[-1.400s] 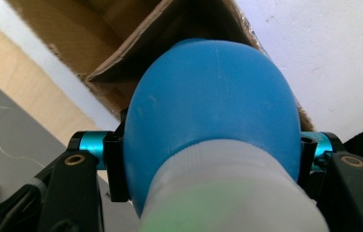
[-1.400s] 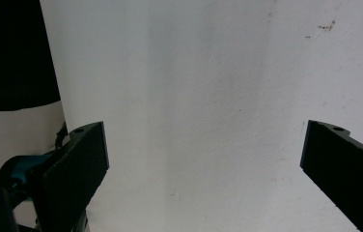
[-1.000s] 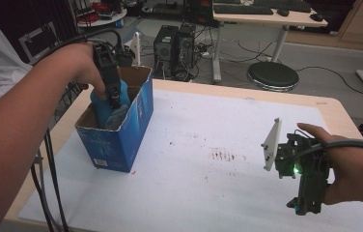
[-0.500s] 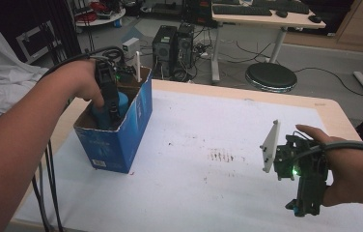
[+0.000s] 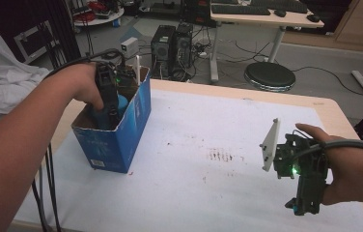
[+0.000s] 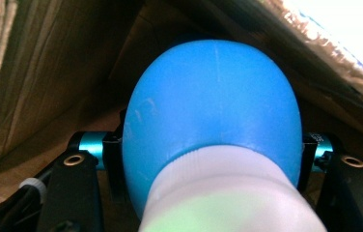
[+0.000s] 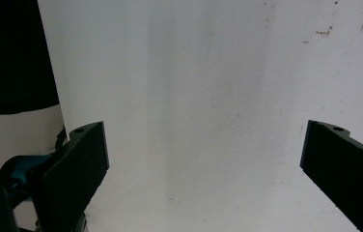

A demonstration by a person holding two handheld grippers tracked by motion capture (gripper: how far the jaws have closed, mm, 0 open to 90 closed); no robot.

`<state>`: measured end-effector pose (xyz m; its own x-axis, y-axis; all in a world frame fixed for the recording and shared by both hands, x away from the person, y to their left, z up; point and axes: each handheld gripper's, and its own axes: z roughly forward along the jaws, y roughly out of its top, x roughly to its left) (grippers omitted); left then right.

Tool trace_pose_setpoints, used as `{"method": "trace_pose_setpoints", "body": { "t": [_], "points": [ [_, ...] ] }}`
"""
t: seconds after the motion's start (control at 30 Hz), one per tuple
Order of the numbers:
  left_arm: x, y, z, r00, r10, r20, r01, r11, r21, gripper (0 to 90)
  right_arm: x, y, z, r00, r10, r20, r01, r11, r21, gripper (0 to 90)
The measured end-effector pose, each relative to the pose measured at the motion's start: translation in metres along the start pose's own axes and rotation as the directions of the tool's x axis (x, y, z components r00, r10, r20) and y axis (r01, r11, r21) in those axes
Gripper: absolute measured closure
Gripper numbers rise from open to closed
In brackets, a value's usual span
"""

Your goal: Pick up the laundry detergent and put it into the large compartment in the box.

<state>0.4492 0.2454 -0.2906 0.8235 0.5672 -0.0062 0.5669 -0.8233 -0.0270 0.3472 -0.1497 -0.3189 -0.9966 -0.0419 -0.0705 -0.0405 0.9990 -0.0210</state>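
While the left gripper [image 5: 106, 108] is clenching a blue bottle [image 6: 211, 111] w/ white neck inside the blue cardboard box [image 5: 121, 140] at 9 o'clock, the right gripper [image 7: 203, 164] is hanging w/ jaws apart over bare white tabletop [image 5: 208, 193] at 4 o'clock. Step looks like stowing; next probably calls for releasing, then lifting straight up, box walls crowding close.

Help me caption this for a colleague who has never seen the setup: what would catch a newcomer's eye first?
Probably the blue cardboard box at the table's left edge, where the left gripper reaches down inside it, shut on a blue bottle with a white neck. Next, the right gripper at the table's right edge, its jaws wide apart with nothing between them above the stained white table cover.
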Motion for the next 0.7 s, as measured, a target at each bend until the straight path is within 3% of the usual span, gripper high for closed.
{"method": "trace_pose_setpoints", "body": {
  "t": [0.17,0.7],
  "points": [
    [-0.004,0.001,-0.001,0.9996,0.028,0.006,-0.028,0.9996,0.009,31.5,0.001,0.0,-0.002,1.0,0.0,0.007,0.0,1.0,0.002,2.1],
    [-0.005,-0.001,-0.023,0.9996,0.021,-0.016,-0.022,0.9993,-0.03,23.4,0.003,-0.001,-0.005,0.9997,-0.013,0.018,0.013,1.0,-0.008,2.1]
  ]
}}
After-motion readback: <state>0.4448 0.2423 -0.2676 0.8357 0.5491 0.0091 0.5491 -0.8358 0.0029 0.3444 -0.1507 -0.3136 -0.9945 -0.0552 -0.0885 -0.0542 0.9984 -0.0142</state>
